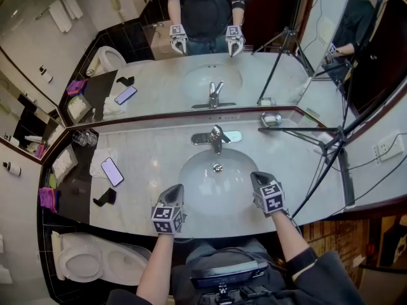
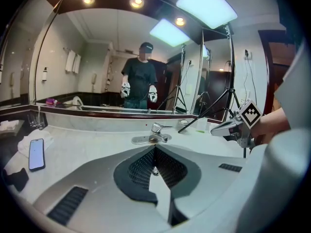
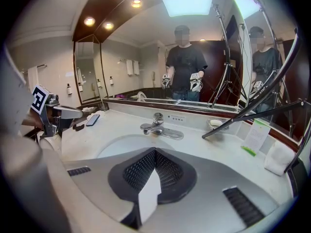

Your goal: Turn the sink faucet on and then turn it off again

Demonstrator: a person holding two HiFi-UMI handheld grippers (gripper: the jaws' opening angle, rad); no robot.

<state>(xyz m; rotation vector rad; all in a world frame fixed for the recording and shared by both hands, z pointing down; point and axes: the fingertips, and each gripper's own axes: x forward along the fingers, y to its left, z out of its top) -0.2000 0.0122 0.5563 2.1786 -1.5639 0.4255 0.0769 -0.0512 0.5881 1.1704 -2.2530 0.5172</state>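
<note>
Head view shows the left gripper (image 1: 173,191) and right gripper (image 1: 260,178) at the near rim of the basin (image 1: 198,178), jaws together and empty, well short of the faucet (image 1: 218,137) at its back edge, probably so closed tips can nudge the lever.

head view looks down; tool views share the faucet (image 1: 217,137).

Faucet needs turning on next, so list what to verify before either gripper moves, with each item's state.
1. Left gripper empty: ok, shut on nothing.
2. Right gripper empty: ok, shut on nothing.
3. Gripper at faucet: not ok, both hang over the sink's near rim.
4. Water off: ok, no stream visible.
5. Path across the sink: ok, nothing in it.
6. Tripod leg clear of faucet: ok, off to its right.
</note>
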